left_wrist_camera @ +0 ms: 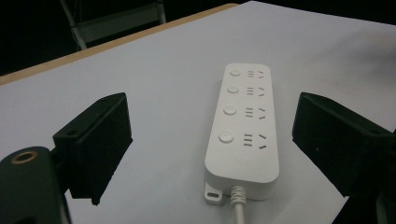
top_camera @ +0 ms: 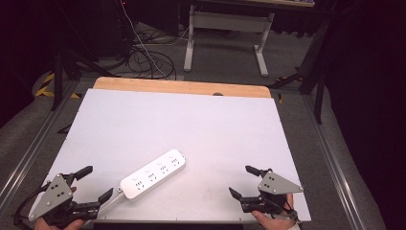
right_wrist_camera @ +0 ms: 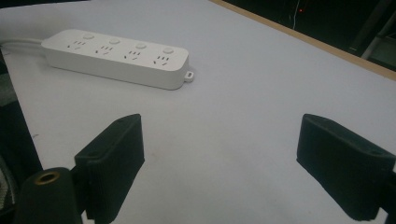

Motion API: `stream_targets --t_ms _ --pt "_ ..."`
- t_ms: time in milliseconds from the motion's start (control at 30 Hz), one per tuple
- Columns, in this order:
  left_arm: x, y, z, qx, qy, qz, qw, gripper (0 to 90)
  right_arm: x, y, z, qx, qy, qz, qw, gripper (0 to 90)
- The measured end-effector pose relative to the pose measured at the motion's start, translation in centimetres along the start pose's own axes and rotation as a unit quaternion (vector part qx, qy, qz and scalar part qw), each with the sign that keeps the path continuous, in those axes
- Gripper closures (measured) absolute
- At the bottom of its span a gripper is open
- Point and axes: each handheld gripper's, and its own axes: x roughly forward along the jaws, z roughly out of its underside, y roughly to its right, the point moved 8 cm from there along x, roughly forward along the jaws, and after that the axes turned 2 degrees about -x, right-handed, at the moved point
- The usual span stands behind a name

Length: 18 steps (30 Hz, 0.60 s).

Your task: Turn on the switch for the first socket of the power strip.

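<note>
The left tongs (top_camera: pixel 97 183) are held wide open and empty at the table's (top_camera: pixel 201 120) seven o'clock corner; the right tongs (top_camera: pixel 243 181) are likewise spread and empty at five o'clock. Between them, slightly farther in, a white power strip (top_camera: pixel 153 174) lies flat, its cord (top_camera: pixel 109 202) trailing toward seven o'clock.
</note>
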Motion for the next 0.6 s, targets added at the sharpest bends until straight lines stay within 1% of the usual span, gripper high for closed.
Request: stream_targets --t_ms 100,267,467,500,533,567,600 --pt "0.1 -0.1 -0.3 0.003 -0.002 -0.003 1.0000 12.8 0.1 0.0 0.0 0.000 -0.001 0.001 1.0000 15.7" --pt "0.4 -0.4 -1.0 0.002 -0.006 -0.004 1.0000 13.4 0.1 0.0 0.1 -0.002 -0.002 0.001 1.0000 16.1" --pt "1.0 -0.5 -1.7 -0.001 -0.009 0.003 1.0000 14.9 0.2 0.0 0.1 0.000 -0.004 -0.001 1.0000 16.3" --pt "1.1 -0.5 -1.9 -0.005 -0.008 0.005 0.9999 15.7 0.2 0.0 0.1 -0.001 -0.004 -0.001 1.0000 16.3" --pt "1.2 -0.5 -2.0 -0.004 -0.010 0.010 0.9999 16.9 0.2 0.0 0.1 -0.001 -0.004 -0.001 1.0000 16.3" --pt "1.2 -0.5 -2.0 -0.004 -0.010 0.010 0.9999 17.2 0.2 -0.1 0.1 -0.001 -0.004 -0.002 1.0000 16.3" --pt "1.6 -0.4 -2.4 -0.006 -0.011 0.016 0.9998 17.5 0.2 0.0 0.2 -0.001 -0.004 -0.001 1.0000 16.3"
